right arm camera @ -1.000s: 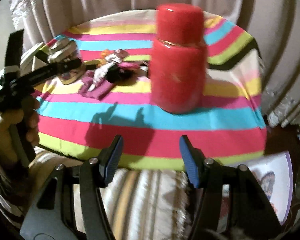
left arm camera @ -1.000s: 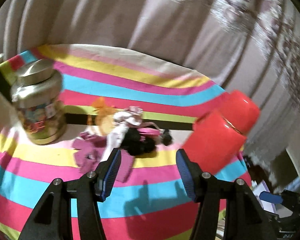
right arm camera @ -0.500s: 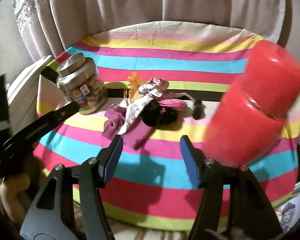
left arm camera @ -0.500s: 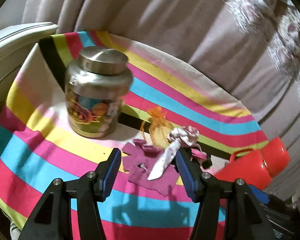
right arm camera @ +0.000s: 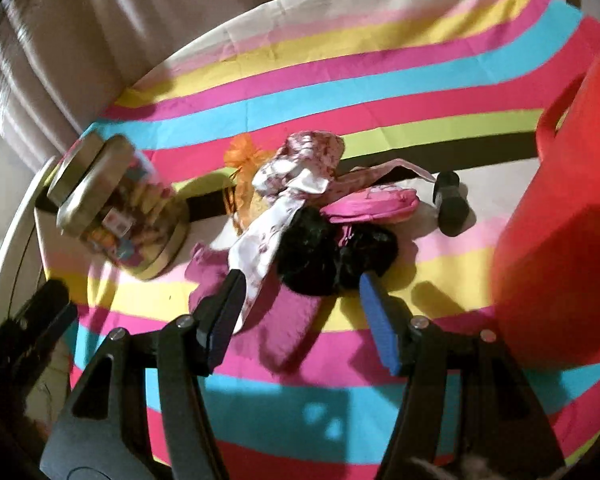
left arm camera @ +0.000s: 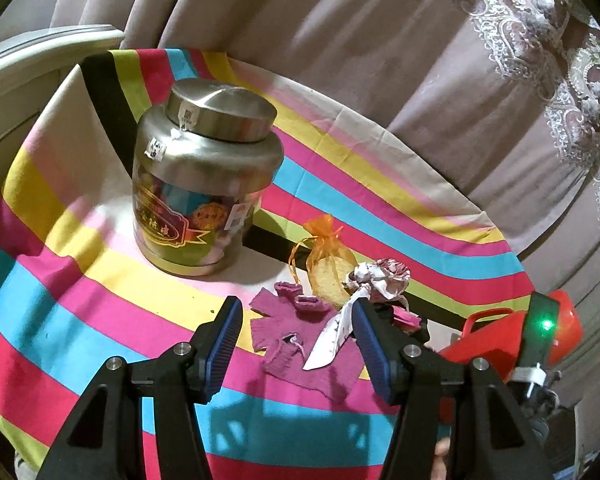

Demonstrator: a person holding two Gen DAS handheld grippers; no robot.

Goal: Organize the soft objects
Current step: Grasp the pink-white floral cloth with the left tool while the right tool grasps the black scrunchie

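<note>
A heap of soft things lies mid-table: a magenta knitted cloth [left arm camera: 300, 332], a white patterned ribbon scrunchie [left arm camera: 376, 276], an orange organza pouch [left arm camera: 326, 258], a black fuzzy item [right arm camera: 328, 252] and a pink pouch [right arm camera: 370, 204]. My left gripper [left arm camera: 298, 338] hovers open just short of the magenta cloth [right arm camera: 288, 320], nothing between its blue pads. My right gripper [right arm camera: 300, 306] is open too, low over the pile's near side by the black fuzzy item and the ribbon [right arm camera: 276, 216]. Neither touches anything.
A silver-lidded jar [left arm camera: 204, 188] stands at the left of the striped tablecloth [left arm camera: 80, 312]. A big red container [right arm camera: 560, 240] fills the right side, close to my right gripper. A small black object [right arm camera: 452, 204] lies beside the pile. Curtains [left arm camera: 380, 60] hang behind; white furniture [left arm camera: 28, 52] is left.
Both grippers have swung in toward the pile and dropped lower. The right one came much closer, so the red container slid to the right edge. Both sets of jaws kept their gap.
</note>
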